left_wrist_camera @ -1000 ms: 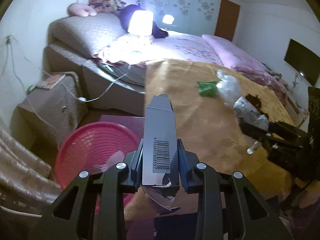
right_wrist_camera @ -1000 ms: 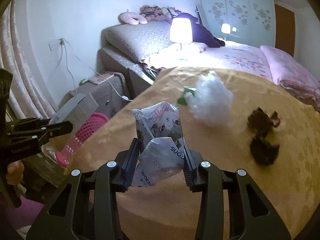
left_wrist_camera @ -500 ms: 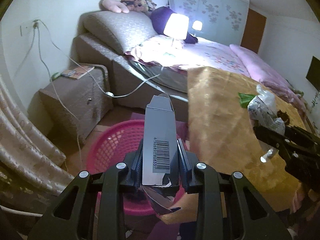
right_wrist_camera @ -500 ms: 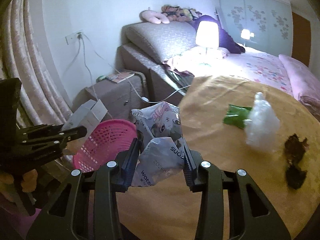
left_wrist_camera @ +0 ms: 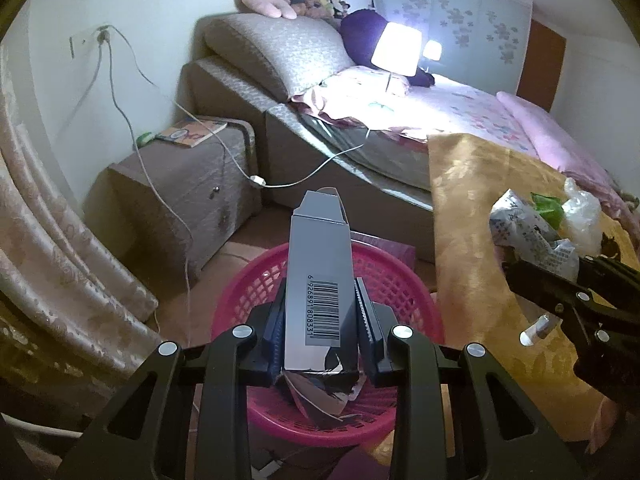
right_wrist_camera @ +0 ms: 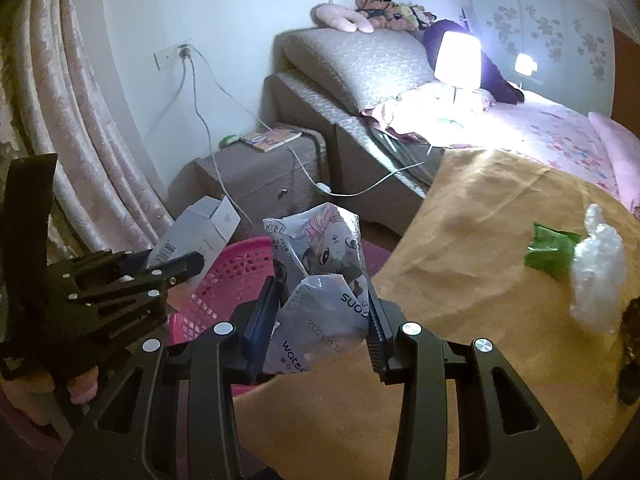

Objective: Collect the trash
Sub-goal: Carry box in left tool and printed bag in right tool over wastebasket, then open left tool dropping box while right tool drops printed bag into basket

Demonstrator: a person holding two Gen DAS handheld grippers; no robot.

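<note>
**Desk:** What fills the bedroom around the two tools?

**Photographer:** A bed with a lit lamp stretches beyond both grippers. A gold cloth spreads ahead and to the right of the right gripper. A brown nightstand stands ahead of the left gripper, off to its left, beside a pale curtain.

**Desk:** And the bin?

**Photographer:** A pink basket sits on the floor directly below and ahead of the left gripper; from the right gripper it lies ahead and to the left.

**Desk:** What does each tool carry?

**Photographer:** The left gripper clamps a grey carton with a barcode, its open flap end pointing away, held over the basket. The right gripper pinches a crumpled printed wrapper between both pads, poised near the cloth's edge just beside the basket.

**Desk:** Anything left on the cloth?

**Photographer:** A green wrapper touches a clear plastic bag, ahead of the right gripper, off to its right. Dark scraps lie nearer, at the frame's edge.
</note>
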